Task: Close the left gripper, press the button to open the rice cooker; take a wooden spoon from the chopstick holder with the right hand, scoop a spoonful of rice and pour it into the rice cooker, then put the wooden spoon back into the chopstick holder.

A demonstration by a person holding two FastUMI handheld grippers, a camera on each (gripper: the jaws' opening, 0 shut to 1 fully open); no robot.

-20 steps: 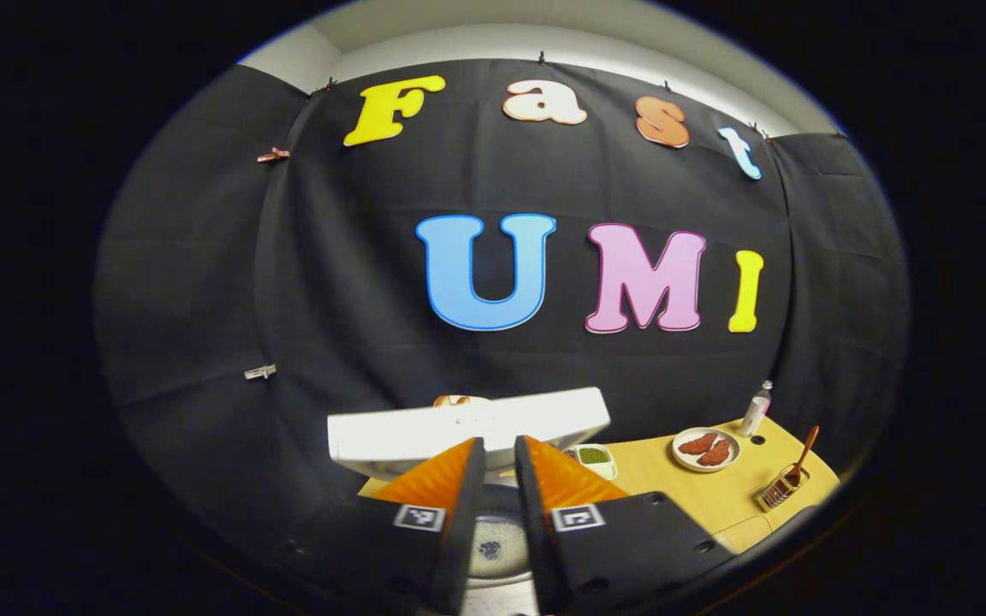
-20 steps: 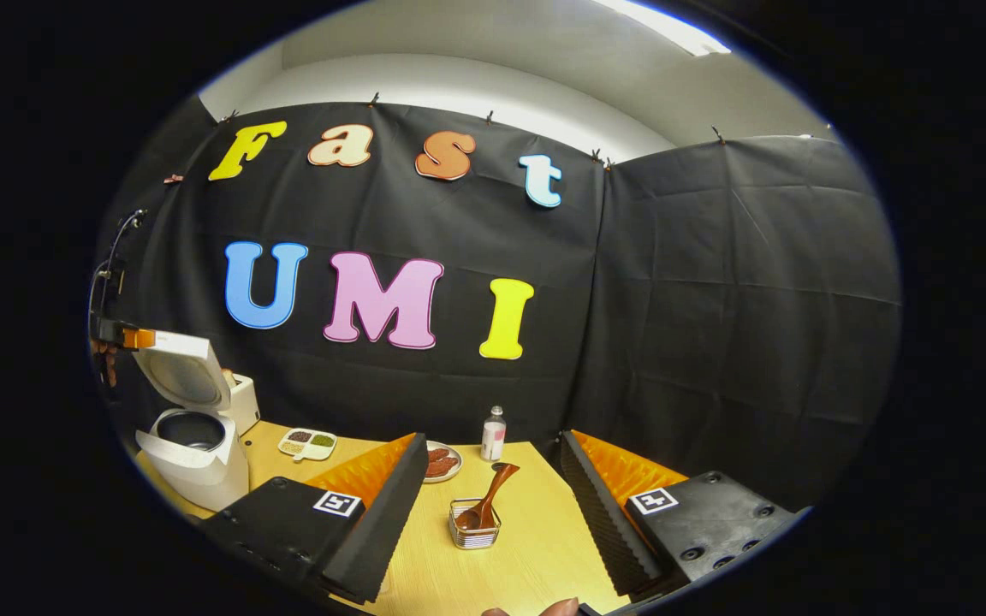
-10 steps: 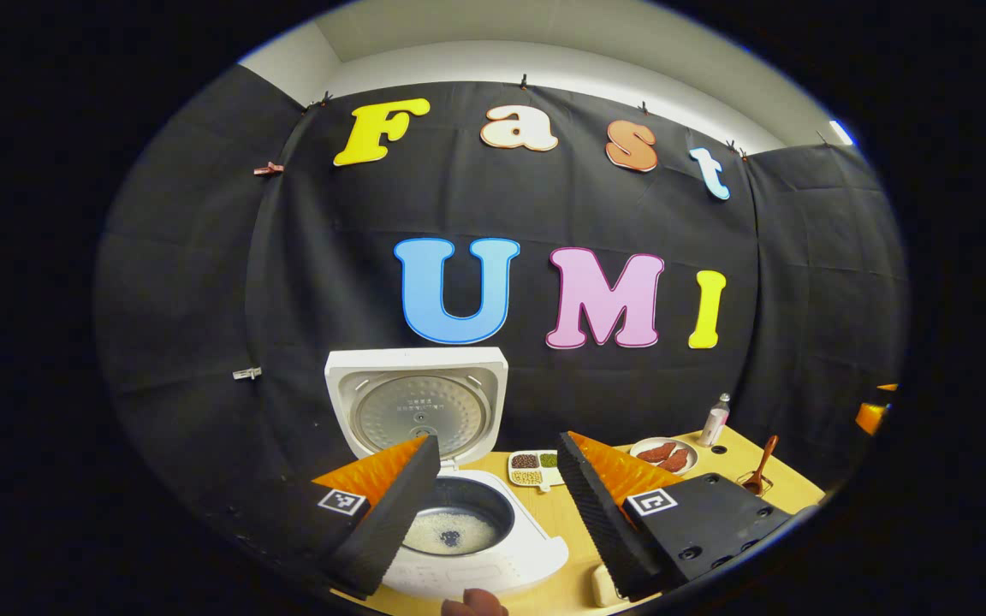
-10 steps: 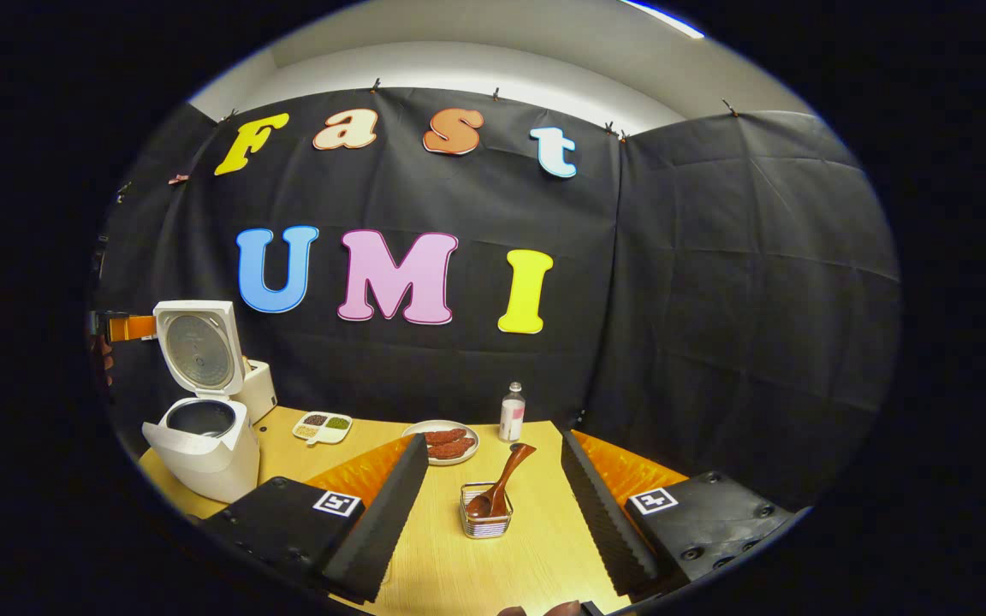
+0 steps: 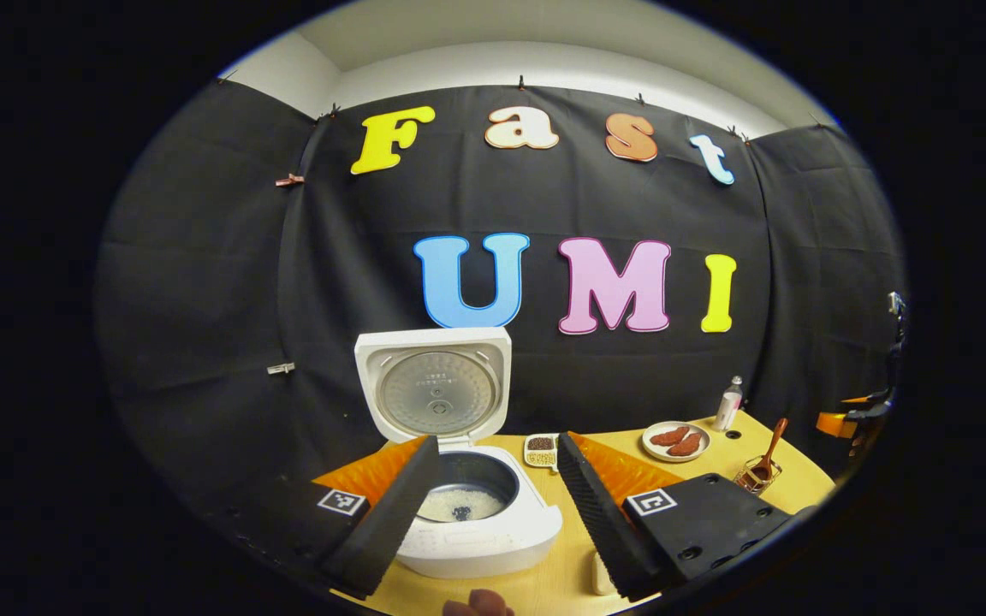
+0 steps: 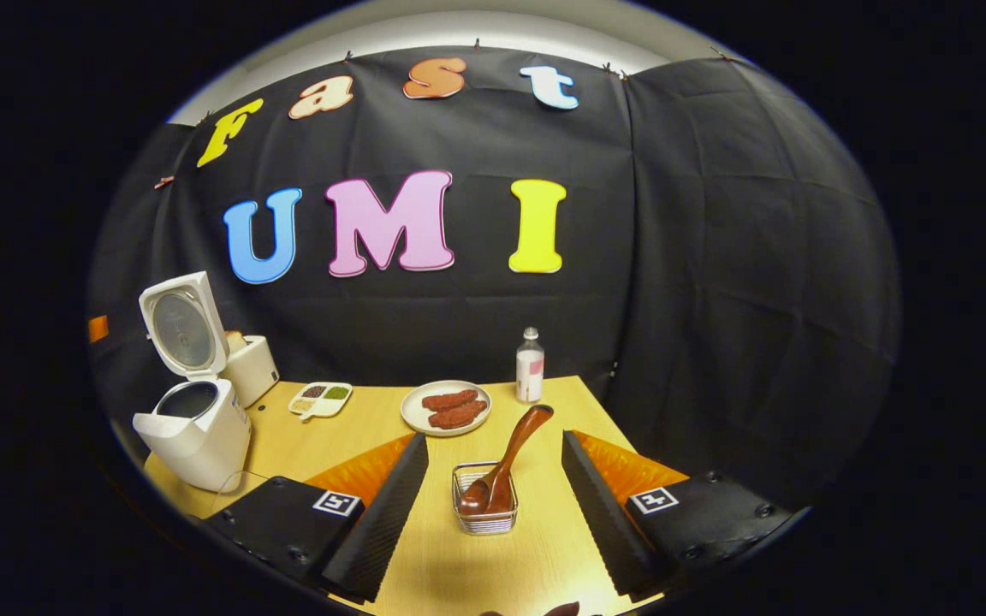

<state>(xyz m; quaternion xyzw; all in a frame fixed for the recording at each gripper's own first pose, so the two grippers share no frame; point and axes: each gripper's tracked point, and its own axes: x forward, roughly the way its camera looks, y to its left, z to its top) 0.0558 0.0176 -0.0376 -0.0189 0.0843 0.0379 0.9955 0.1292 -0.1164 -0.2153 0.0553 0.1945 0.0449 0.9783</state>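
Note:
The white rice cooker (image 5: 472,526) stands open with its lid (image 5: 435,391) upright, and pale rice lies in the pot (image 5: 465,503). My left gripper (image 5: 493,513) is open just in front of the cooker, with nothing between its fingers. In the right gripper view the cooker (image 6: 193,423) is at the far left. The wooden spoon (image 6: 512,453) leans in the wire chopstick holder (image 6: 484,513), bowl end down. My right gripper (image 6: 493,513) is open, its fingers on either side of the holder without touching it. The spoon (image 5: 769,449) also appears far right in the left gripper view.
On the wooden table (image 6: 356,436) lie a plate of reddish food (image 6: 446,408), a small bottle (image 6: 530,366) and a divided seasoning dish (image 6: 320,396). A white box (image 6: 252,370) stands behind the cooker. Black cloth walls close the back and right.
My left gripper went from nearly shut to open and drew back from the cooker, whose lid swung fully upright. My right gripper moved closer to the holder and tilted down.

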